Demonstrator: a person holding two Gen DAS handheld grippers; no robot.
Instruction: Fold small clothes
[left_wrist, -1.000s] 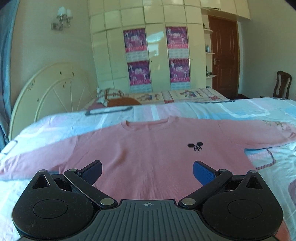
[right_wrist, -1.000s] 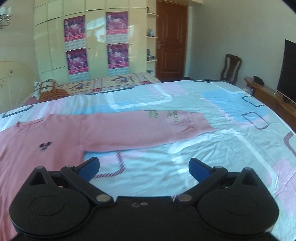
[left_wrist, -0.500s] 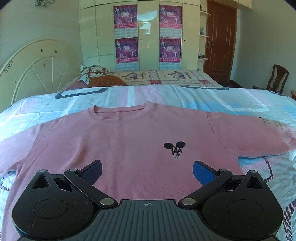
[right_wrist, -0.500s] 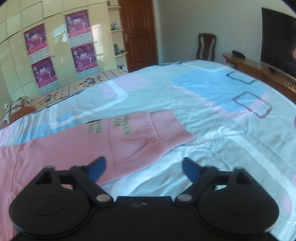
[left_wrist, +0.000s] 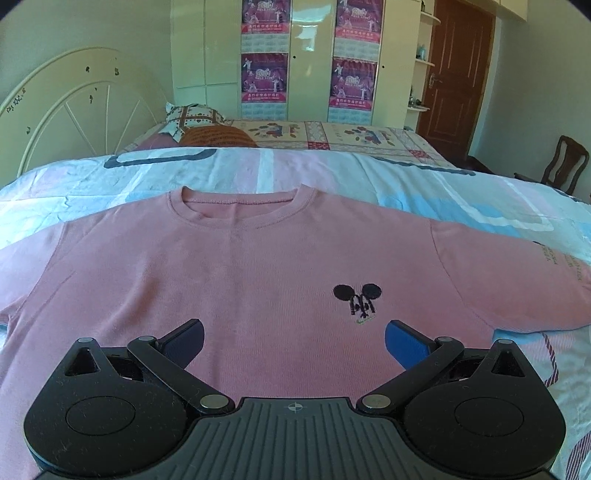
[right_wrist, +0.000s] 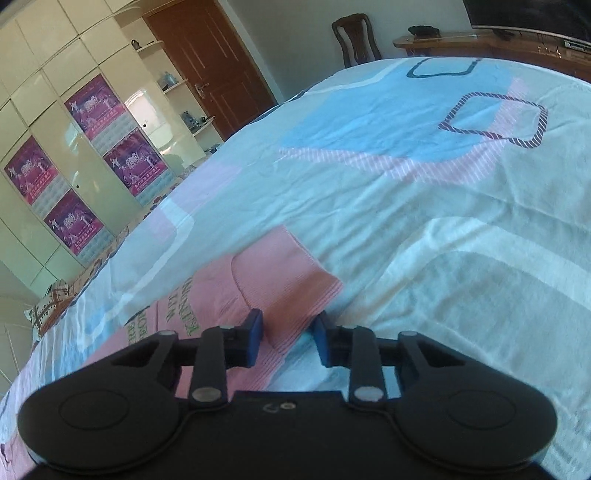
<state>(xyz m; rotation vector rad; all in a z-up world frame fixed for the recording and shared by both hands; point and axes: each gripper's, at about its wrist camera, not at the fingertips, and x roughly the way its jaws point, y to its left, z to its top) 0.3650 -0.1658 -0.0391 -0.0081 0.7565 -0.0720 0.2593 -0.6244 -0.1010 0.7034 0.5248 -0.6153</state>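
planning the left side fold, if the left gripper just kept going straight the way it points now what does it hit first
Most likely the chest of the pink sweatshirt, left of its small black mouse logo. The left gripper hangs open and tilted down over the fabric, nothing between them. Depth is hard to judge.

Daylight fills the room, bright and even, with a cool blue cast over the bed cover. Glare shines on the glossy wardrobe doors, washing out their panels. The pink shirt is evenly lit, with only a soft shadow under its sleeve. Both views bulge strongly, bending straight lines near the edges, and the corners go dark. The right view is tilted and slightly soft; the near black housings look blurred.
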